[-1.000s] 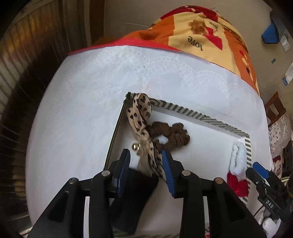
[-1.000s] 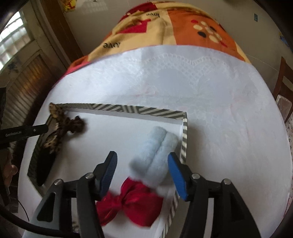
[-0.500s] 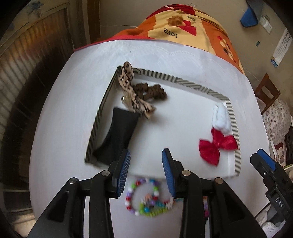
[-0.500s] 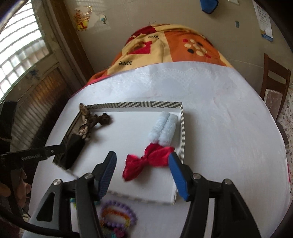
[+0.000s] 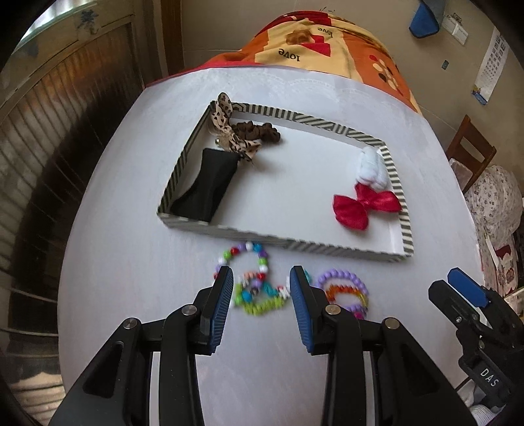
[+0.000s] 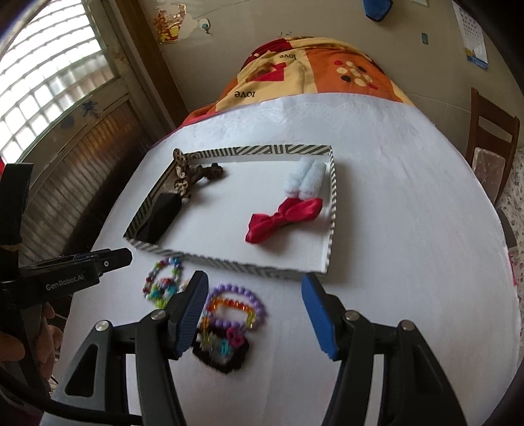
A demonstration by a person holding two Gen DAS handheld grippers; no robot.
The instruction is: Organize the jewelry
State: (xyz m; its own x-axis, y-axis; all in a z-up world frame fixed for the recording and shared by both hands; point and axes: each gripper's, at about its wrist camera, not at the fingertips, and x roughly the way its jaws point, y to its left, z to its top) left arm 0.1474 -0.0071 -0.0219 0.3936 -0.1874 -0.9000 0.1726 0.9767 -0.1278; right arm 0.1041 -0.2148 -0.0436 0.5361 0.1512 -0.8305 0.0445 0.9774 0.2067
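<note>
Both the left gripper (image 5: 262, 288) and right gripper (image 6: 253, 303) hang spread before the striped tray (image 5: 327, 247); only the right wrist view shows the black pad (image 6: 229, 362) nearest the camera.

1. A white tablecloth with an embossed scalloped border (image 5: 137, 262) (image 6: 409, 203) covers the rounded table top.
2. An orange, cream and red blanket printed with hearts, dots and the word "love" (image 5: 330, 42) (image 6: 314, 72) lies at the table's far edge, partly under the white cloth.
3. A brown slatted wooden panel (image 5: 62, 108) (image 6: 75, 164) lines the wall on the left.
4. A window of glass blocks (image 6: 49, 72) sits above that panel.
5. A dark wooden chair (image 5: 471, 147) (image 6: 491, 137) stands beside the table on the right.
6. A paper wall calendar (image 5: 491, 68) (image 6: 473, 32) hangs on the beige wall.
7. A blue item (image 5: 424, 19) (image 6: 376, 8) hangs high on the same wall.
</note>
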